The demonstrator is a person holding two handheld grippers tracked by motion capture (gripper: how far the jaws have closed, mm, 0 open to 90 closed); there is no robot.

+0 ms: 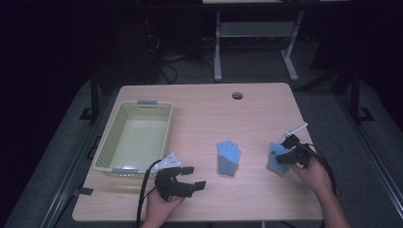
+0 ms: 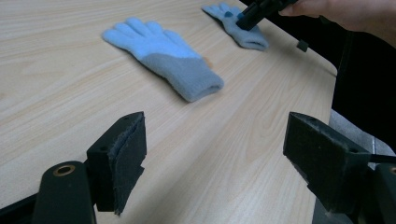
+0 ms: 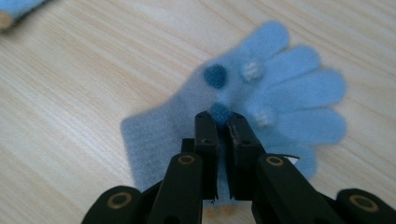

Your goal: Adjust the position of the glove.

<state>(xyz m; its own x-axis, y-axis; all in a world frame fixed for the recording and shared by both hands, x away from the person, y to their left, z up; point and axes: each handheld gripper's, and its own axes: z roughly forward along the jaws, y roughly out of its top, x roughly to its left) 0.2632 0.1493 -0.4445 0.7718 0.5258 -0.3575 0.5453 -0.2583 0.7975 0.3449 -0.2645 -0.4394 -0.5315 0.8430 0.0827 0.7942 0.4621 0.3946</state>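
Two light blue knit gloves lie flat on the wooden table. One glove rests mid-table, fingers pointing away from me. The second glove lies to its right and carries small blue and white pompoms. My right gripper is shut on this second glove, its jaws pinching the fabric near the palm. The left gripper view shows that grip from afar on the second glove. My left gripper sits low near the front edge, open, with nothing between its jaws, facing the middle glove.
A pale green plastic basket stands at the table's left, with nothing inside it. A round cable hole sits near the far edge. Black cables trail from both grippers. A white desk frame stands on the floor beyond the table.
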